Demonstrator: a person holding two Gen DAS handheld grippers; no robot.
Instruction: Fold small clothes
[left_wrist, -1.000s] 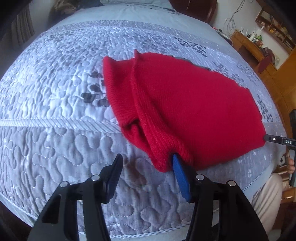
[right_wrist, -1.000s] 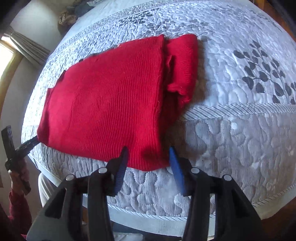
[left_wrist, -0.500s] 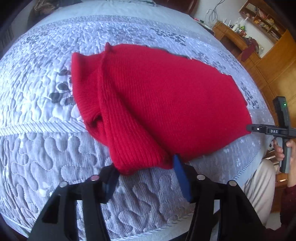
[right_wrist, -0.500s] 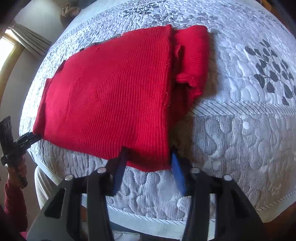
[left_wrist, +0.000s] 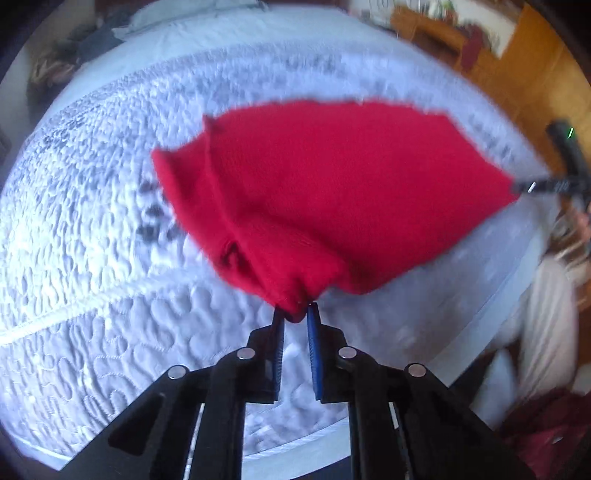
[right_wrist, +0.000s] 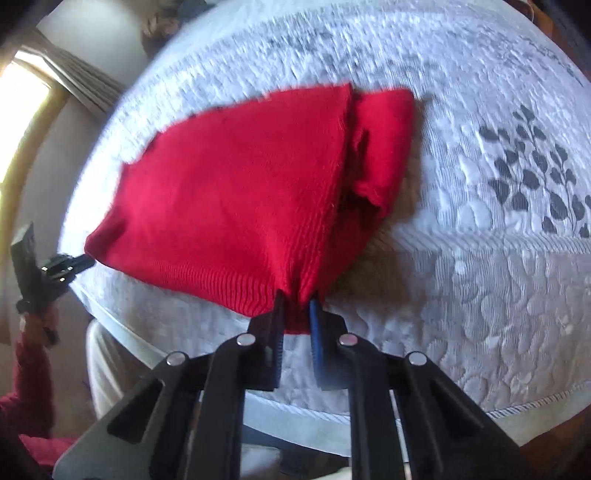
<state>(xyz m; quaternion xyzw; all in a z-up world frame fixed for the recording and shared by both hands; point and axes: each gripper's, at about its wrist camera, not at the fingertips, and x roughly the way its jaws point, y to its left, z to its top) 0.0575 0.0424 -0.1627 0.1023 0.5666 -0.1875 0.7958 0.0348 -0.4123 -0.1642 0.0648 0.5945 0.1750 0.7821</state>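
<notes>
Red ribbed knit sweater (left_wrist: 332, 192), its sleeves already folded in, lay on the pale grey quilted bedspread (left_wrist: 92, 295) near the bed's front edge. Both tools had just been closing: the left tool (left_wrist: 295, 314) now pinched the sweater's near left corner, and the right tool (right_wrist: 295, 306) pinched its near right corner, each narrow with bunched fabric between its pads. A second earlier the pads stood apart around those corners. With the hem gripped and starting to lift, the next fold away from the front edge looked ready.
</notes>
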